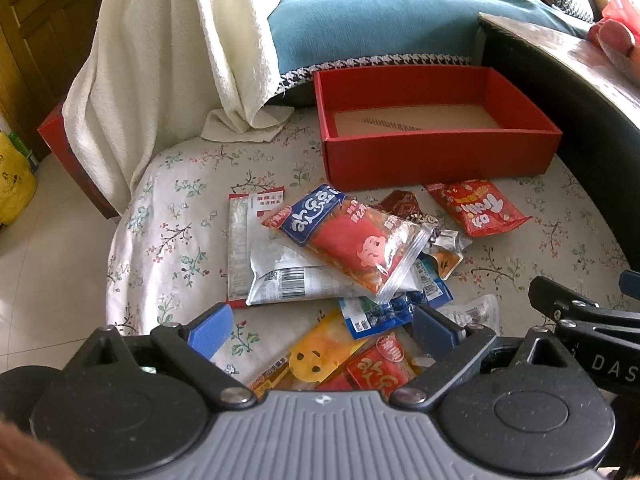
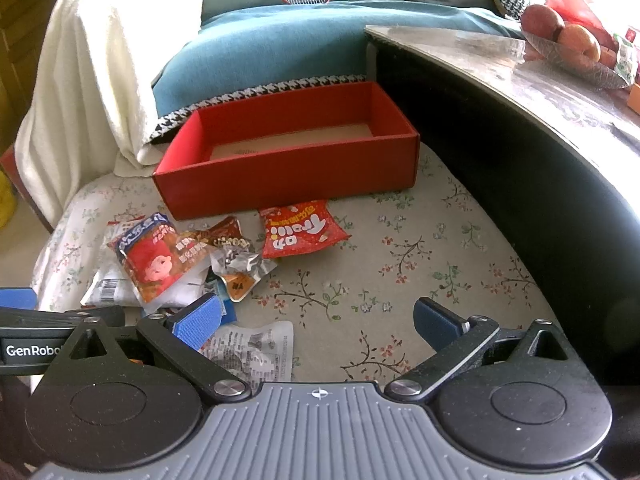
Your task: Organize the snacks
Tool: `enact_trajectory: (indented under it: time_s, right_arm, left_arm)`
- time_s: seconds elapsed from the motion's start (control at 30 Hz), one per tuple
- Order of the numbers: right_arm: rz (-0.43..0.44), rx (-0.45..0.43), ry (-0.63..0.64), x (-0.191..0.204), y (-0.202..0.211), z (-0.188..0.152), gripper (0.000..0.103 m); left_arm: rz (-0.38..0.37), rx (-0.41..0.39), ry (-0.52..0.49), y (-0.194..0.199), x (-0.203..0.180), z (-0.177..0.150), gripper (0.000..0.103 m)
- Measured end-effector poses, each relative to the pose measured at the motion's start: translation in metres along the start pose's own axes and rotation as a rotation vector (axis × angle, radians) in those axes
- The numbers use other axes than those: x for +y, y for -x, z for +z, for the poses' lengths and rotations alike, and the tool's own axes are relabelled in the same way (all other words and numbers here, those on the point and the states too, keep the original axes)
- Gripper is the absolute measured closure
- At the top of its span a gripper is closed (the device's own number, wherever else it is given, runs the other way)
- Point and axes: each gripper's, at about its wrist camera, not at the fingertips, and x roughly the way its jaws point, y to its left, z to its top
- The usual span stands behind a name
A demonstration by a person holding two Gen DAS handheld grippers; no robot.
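An empty red box (image 1: 440, 156) stands open at the back of the floral cushion; it also shows in the right wrist view (image 2: 288, 184). A pile of snack packets lies in front of it: a clear red-and-blue bag (image 1: 348, 240) on top, a silver packet (image 1: 288, 276), a red packet (image 1: 478, 208) nearest the box, and orange and blue ones near me. In the right wrist view the red packet (image 2: 300, 230) and the clear bag (image 2: 156, 256) lie left of centre. My left gripper (image 1: 324, 330) is open above the near packets. My right gripper (image 2: 316, 320) is open above bare cushion.
A white towel (image 1: 168, 60) hangs over the sofa arm at left. A teal cushion (image 1: 380, 20) lies behind the box. A dark curved table (image 2: 520, 152) with a fruit bowl (image 2: 576, 52) bounds the right side. The floral cushion (image 2: 420, 264) drops off to the floor at left.
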Motion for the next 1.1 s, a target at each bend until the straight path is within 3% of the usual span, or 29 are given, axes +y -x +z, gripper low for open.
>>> enact_trajectory:
  time_s: [1.1]
  right_arm:
    - [-0.001,0.04,0.009,0.0001,-0.001,-0.0054,0.0]
  left_arm:
    - [-0.006,0.027,-0.012,-0.0017,-0.0018,-0.0061,0.013]
